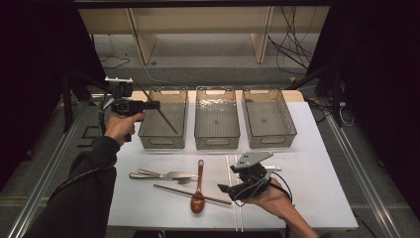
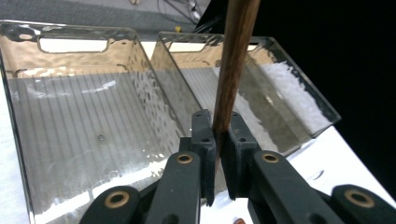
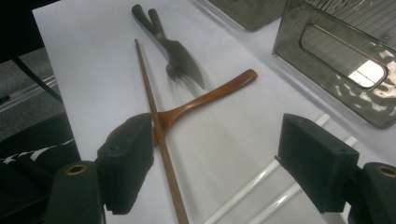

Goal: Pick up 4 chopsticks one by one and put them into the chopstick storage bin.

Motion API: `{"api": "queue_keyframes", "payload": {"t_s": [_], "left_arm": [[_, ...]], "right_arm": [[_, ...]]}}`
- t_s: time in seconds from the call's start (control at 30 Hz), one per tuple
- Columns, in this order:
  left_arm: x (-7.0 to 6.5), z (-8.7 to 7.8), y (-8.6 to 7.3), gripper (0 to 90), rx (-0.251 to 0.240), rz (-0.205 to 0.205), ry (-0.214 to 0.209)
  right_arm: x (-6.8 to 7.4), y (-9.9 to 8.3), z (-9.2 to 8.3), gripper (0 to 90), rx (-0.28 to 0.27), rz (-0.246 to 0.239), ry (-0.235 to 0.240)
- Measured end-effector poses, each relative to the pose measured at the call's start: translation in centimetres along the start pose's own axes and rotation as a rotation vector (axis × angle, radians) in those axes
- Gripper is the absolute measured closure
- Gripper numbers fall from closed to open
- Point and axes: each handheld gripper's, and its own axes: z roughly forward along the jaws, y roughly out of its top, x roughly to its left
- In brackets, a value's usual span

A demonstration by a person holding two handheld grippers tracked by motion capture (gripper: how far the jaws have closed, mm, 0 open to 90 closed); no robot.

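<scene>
I have one chopstick clamped in my left gripper over the left bin; dropping it comes next. My right gripper, jaws apart, probably goes for the chopstick on the table at its nine o'clock.

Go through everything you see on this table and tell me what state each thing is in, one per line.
Left gripper: shut on a chopstick, held above the left bin.
Right gripper: open, nothing between its jaws.
Left bin: empty.
Middle bin: empty.
Right bin: empty.
Second chopstick: lying flat, crossing over the wooden spoon.
Wooden spoon: lying flat on the table.
Forks: lying flat, overlapping.
</scene>
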Motion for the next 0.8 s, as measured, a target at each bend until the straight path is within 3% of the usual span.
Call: {"api": "queue_keyframes", "payload": {"t_s": [0.47,0.8], "left_arm": [[1.2,3.4,-0.3,83.4,0.095,-0.034,0.04],[1.5,4.6,-1.3,83.2,0.122,-0.041,0.043]], "right_arm": [[0.1,-0.1,0.2,27.4,0.017,-0.008,0.012],[0.0,-0.1,0.4,27.5,0.028,-0.008,0.01]]}}
